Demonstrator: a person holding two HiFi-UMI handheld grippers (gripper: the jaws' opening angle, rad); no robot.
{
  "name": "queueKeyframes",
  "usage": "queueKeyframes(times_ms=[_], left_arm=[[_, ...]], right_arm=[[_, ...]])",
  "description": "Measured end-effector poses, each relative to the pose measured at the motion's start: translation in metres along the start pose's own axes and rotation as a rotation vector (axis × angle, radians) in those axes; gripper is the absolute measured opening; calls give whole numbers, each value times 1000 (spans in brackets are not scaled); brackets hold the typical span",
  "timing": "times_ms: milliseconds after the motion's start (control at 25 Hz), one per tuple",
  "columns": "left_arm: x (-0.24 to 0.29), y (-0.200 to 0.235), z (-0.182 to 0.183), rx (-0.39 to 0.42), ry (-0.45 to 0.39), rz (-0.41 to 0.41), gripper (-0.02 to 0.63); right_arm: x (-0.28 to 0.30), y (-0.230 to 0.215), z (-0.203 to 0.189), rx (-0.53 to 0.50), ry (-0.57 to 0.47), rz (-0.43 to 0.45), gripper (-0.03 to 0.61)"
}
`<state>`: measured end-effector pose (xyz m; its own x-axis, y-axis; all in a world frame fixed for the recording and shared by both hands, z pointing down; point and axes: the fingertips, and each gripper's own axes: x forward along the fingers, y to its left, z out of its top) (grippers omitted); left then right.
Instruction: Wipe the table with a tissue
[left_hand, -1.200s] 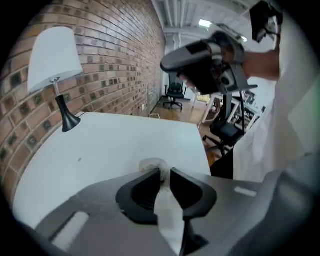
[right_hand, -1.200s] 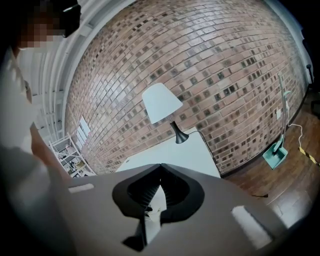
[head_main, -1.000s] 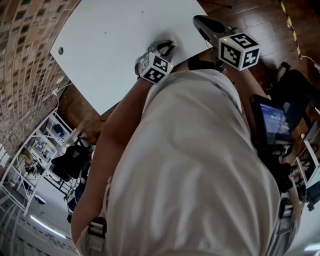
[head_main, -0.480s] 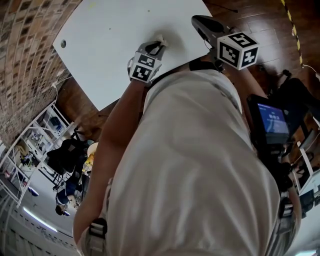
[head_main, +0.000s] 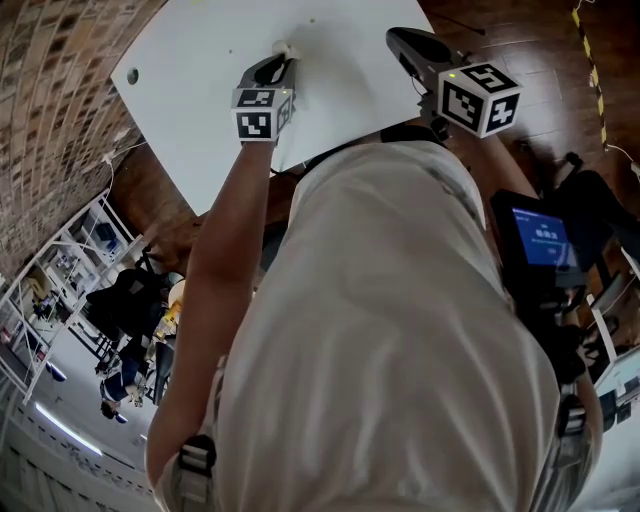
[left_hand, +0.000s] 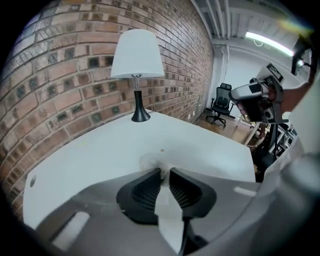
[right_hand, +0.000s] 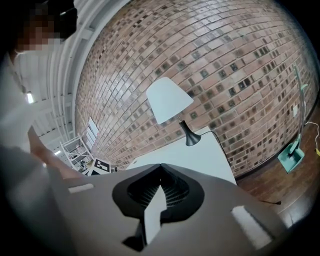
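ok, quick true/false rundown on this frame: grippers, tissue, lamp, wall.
1. The left gripper is shut on a tissue. True.
2. The lamp lies tipped over. False: it stands upright on the table.
3. The right gripper has its jaws wide apart. False: they are together.
4. The wall behind the table is brick. True.

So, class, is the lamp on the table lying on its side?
No, the lamp stands upright on its black base on the white table.
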<state>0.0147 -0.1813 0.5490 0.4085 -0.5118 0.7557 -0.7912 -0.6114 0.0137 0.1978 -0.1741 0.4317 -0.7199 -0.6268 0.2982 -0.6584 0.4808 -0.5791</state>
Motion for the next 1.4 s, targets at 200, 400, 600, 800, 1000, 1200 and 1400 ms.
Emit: queueKeyframes(times_ms=[200, 400, 600, 800, 1000, 1200, 1400], left_arm=[[9, 12, 13, -83, -22, 14, 67], [34, 8, 27, -65, -12, -10, 69], [53, 17, 32, -21, 27, -9, 71], [70, 15, 36, -3, 59, 3, 83], [74, 11, 38, 31, 66, 30, 72], [78, -2, 44, 74, 73, 45, 64], [83, -2, 43, 121, 76, 16, 63]], right_arm=[[7, 0, 1, -3, 12, 6, 6], [4, -9, 2, 8, 13, -18, 6], [0, -16, 0, 24, 7, -50, 6], [-18, -32, -1, 47, -11, -88, 6], [-29, -41, 0, 61, -25, -119, 6], [-43, -49, 0, 64, -28, -129, 6], [-27, -40, -3, 55, -14, -115, 6]])
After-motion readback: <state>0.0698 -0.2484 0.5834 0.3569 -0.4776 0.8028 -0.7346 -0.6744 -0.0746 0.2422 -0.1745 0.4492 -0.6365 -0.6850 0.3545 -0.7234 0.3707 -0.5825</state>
